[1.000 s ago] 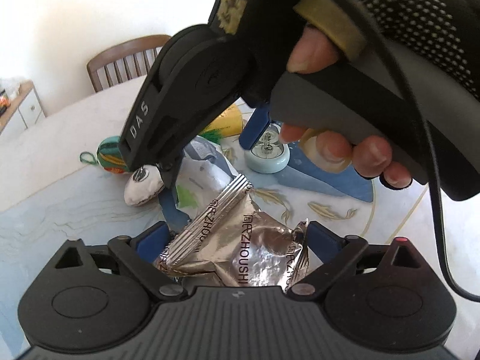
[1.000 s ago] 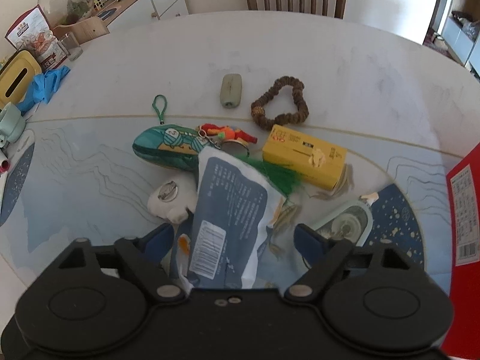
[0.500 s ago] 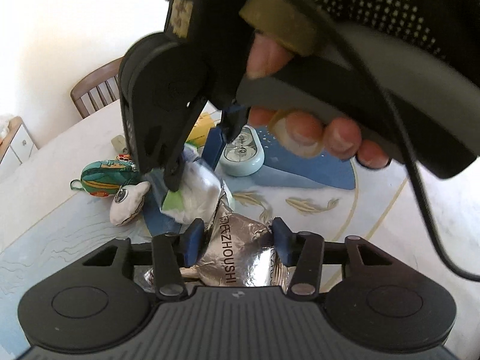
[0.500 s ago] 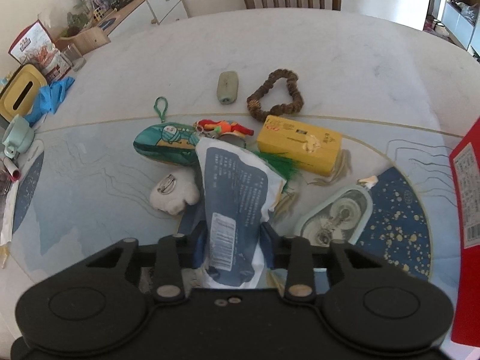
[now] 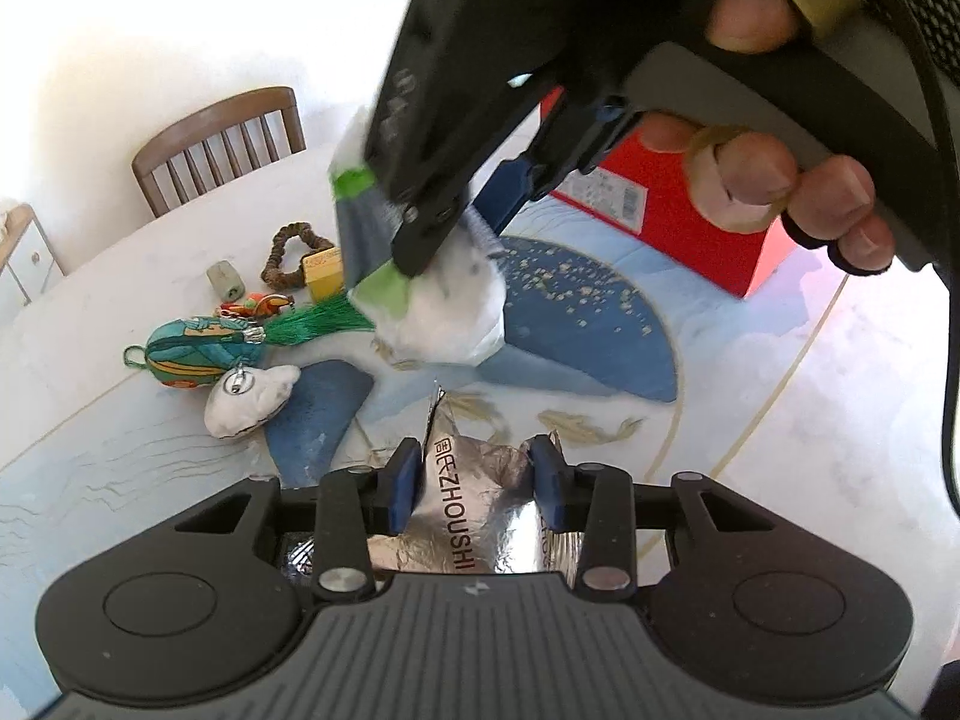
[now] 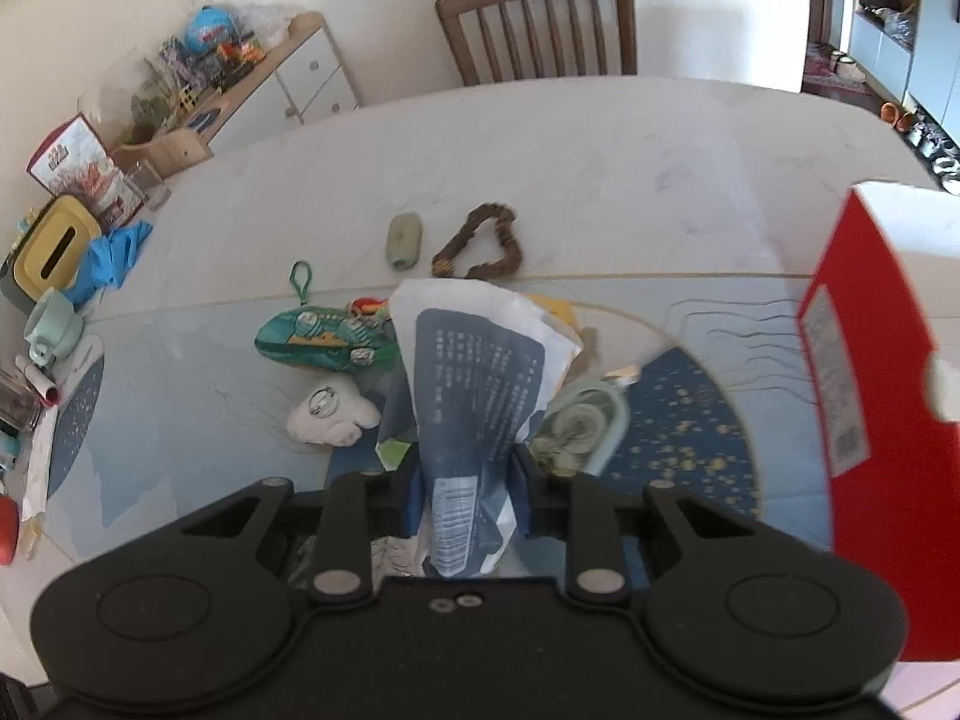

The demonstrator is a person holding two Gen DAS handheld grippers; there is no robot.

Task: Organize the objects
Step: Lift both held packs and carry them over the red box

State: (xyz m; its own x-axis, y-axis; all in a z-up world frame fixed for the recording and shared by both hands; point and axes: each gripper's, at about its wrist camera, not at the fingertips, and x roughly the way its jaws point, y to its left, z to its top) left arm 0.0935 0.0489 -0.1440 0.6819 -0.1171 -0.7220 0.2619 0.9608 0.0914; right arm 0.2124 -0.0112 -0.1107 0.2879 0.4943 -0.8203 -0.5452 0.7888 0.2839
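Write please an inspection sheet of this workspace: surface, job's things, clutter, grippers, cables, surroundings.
Surface: white table under a blue patterned mat.
Job's things: silver foil packet and blue-white bag, both lifted; red box at right.
Clutter: fish pouch, white plush, bead bracelet, yellow box.
Grippers: left gripper shut on the packet; right gripper shut on the bag.
Cables: black cable.
Surroundings: wooden chair, sideboard.

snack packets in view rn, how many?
2. Silver foil packet clamped in the left gripper; blue-and-white packet clamped in the right gripper, lifted above the table. Others may be hidden under it.
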